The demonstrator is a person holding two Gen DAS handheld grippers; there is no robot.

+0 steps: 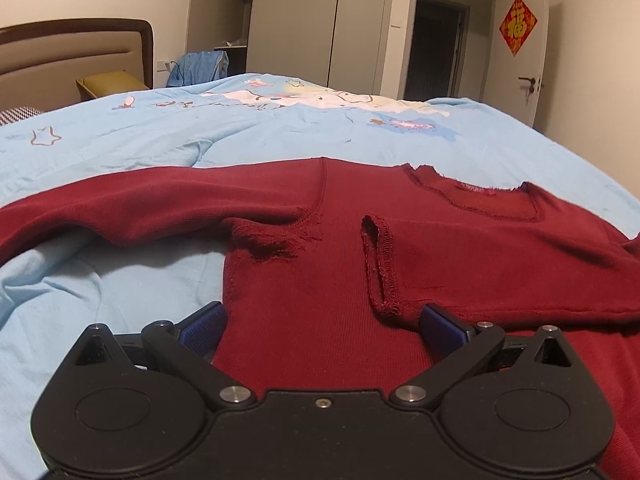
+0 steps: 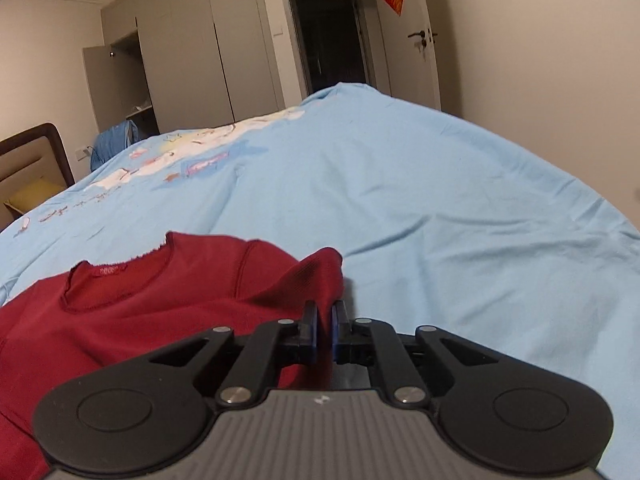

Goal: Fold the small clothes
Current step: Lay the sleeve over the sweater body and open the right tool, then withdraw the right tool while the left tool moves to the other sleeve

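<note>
Nearest the right camera, the right gripper is clenched on a raised fold of a dark red sweater, lifting its shoulder edge off a light blue bedsheet. The left gripper is released, its blue pads spread wide over the sweater's body, which lies flat on the bed with one sleeve stretched left and the other cuff folded across the chest. The knit looks soft, light and limp, likely to sag and stretch, so seams, cuffs or hem seem the best holds.
</note>
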